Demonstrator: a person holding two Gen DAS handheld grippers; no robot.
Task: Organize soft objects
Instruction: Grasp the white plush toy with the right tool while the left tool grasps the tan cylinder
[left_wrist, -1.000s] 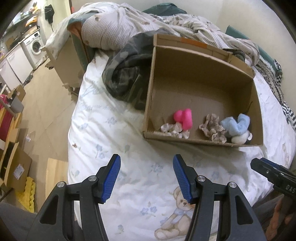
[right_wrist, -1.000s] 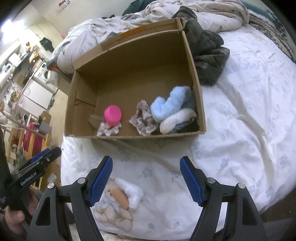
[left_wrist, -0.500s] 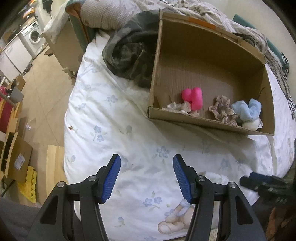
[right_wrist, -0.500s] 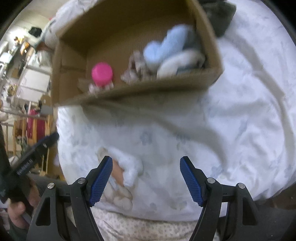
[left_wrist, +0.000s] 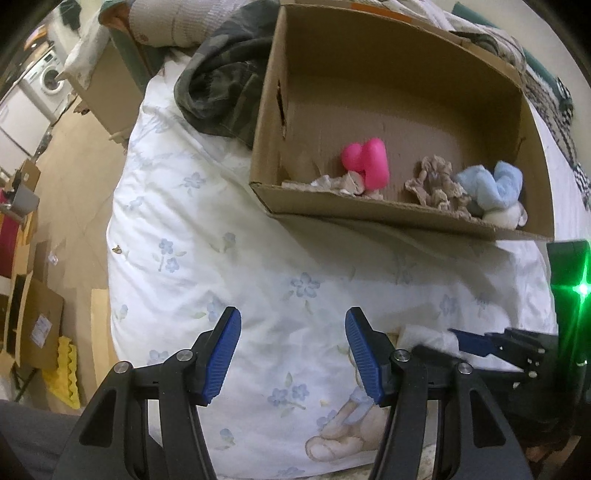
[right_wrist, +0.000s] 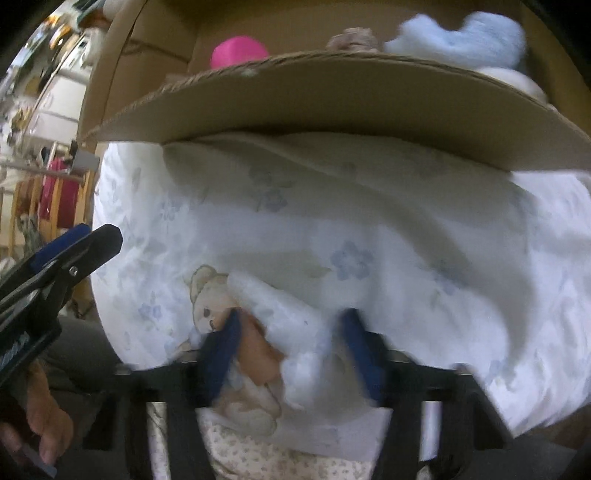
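A cardboard box (left_wrist: 373, 216) lies on the bed and holds a pink soft toy (left_wrist: 367, 162), a beige scrunchie (left_wrist: 436, 184) and a light blue soft piece (left_wrist: 487, 184). A white and peach soft item (right_wrist: 280, 332) lies on the sheet at the bed's front edge. My right gripper (right_wrist: 291, 347) is low on the sheet, open, with its blue pads on either side of that item; the view is blurred. It also shows in the left wrist view (left_wrist: 476, 341). My left gripper (left_wrist: 291, 354) is open and empty above the sheet, left of the right one.
The white floral bedsheet (left_wrist: 207, 236) has a printed teddy bear (left_wrist: 347, 432). A dark camouflage garment (left_wrist: 221, 85) lies left of the box. The bed's left edge drops to a wooden floor (left_wrist: 74, 177) with cardboard boxes (left_wrist: 37, 325).
My right gripper has dropped down and forward to the sheet, around the white and peach item, with the box edge now close above. My left gripper has moved slightly nearer the box.
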